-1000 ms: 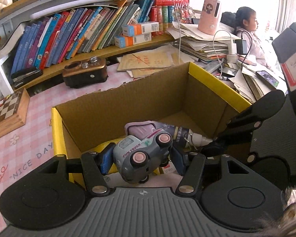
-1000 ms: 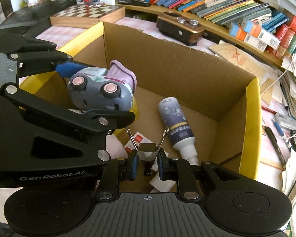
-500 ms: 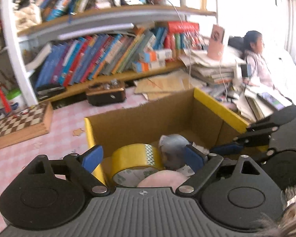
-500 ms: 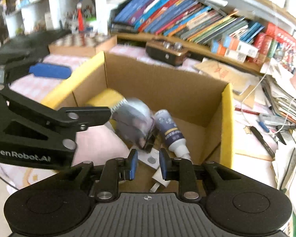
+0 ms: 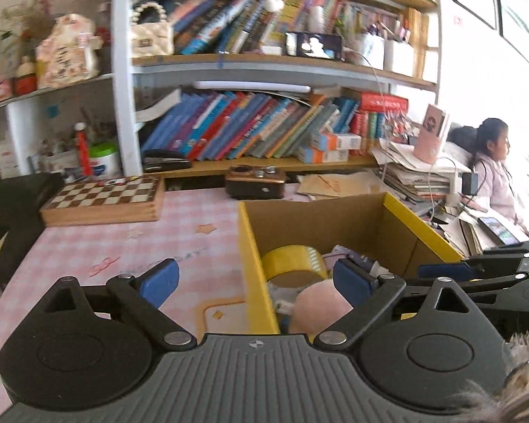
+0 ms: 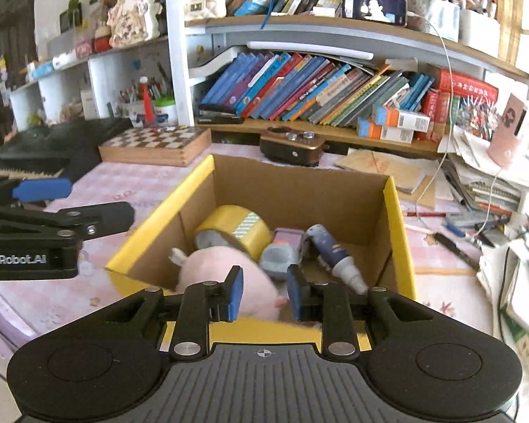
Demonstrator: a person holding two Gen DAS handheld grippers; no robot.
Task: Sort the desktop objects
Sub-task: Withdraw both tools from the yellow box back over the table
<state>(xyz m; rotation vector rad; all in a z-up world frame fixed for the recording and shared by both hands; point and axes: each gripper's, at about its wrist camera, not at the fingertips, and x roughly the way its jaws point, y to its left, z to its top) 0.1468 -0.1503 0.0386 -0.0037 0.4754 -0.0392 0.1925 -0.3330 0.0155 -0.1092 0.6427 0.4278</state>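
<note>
Left claw (image 5: 255,282) spread wide, empty, right claw (image 6: 262,294) parted above cardboard box (image 6: 393,211)

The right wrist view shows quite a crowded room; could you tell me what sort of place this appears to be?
Most likely a home study or a child's desk corner: shelves packed with books, a chessboard on the pink checked tablecloth, and stacked papers beside the cardboard box being filled.

Brown cardboard box (image 6: 301,190) with yellow rims; yellow tape roll (image 6: 234,227); pale pink plush (image 6: 225,276); grey toy car (image 6: 278,259); navy, white-tipped bottle (image 6: 333,252); pink checked tablecloth (image 5: 123,246); brown-and-cream chessboard (image 5: 102,194); blue gripper pads (image 6: 235,292).
</note>
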